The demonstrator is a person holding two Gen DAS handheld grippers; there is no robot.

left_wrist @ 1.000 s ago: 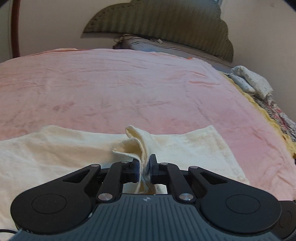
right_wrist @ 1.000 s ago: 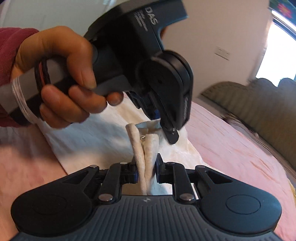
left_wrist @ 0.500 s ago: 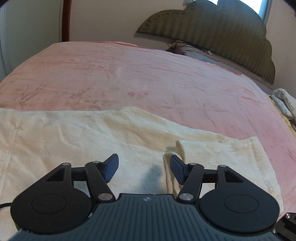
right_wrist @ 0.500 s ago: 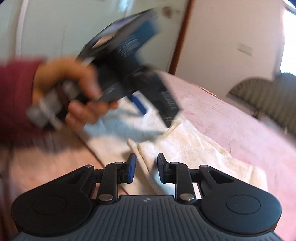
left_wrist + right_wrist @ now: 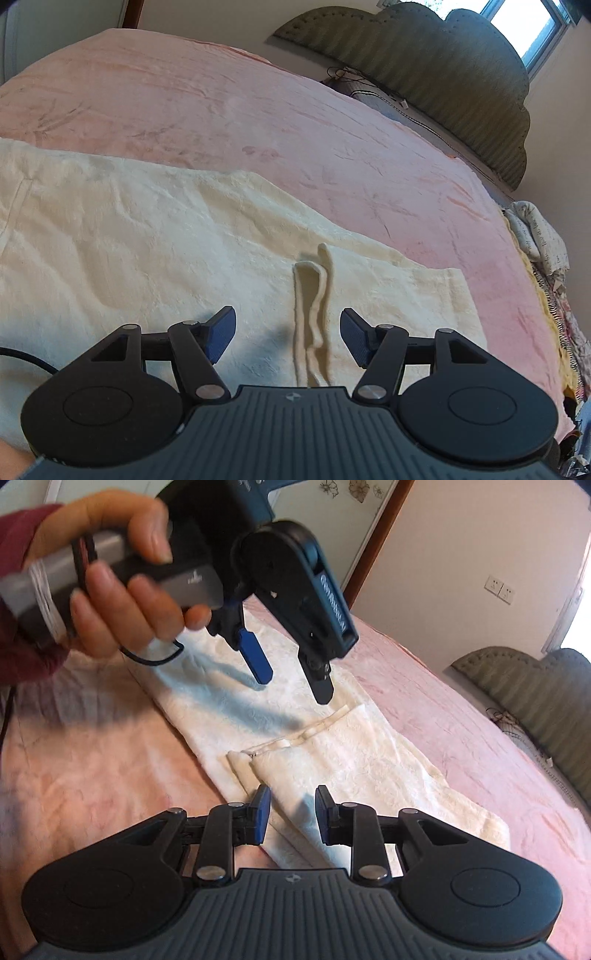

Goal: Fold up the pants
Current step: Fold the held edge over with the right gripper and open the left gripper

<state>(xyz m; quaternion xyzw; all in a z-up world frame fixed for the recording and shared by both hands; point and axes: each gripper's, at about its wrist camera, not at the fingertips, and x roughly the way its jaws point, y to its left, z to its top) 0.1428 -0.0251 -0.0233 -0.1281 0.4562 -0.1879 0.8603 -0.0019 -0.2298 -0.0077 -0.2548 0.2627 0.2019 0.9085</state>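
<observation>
Cream pants (image 5: 147,240) lie folded over on the pink bed. In the left wrist view my left gripper (image 5: 288,314) is open wide above them. A raised ridge of the folded edge (image 5: 312,321) lies on the cloth below, between the jaws, and the pads do not touch it. In the right wrist view the left gripper (image 5: 293,686), held by a hand (image 5: 110,602), hovers over the pants (image 5: 369,757). My right gripper (image 5: 292,792) is open a little above the near corner of the top layer, and its pads are off the cloth.
A pink blanket (image 5: 258,110) covers the bed. A green padded headboard (image 5: 443,74) stands at the far end. A printed pillow and bedding (image 5: 535,236) are bunched at the right edge. A black cable (image 5: 155,657) hangs from the left gripper.
Both grippers were shut on the bunched pants edge and have let it go. The edge has dropped onto the pants. The left gripper opened wide, rolled and drew away from the right one.
</observation>
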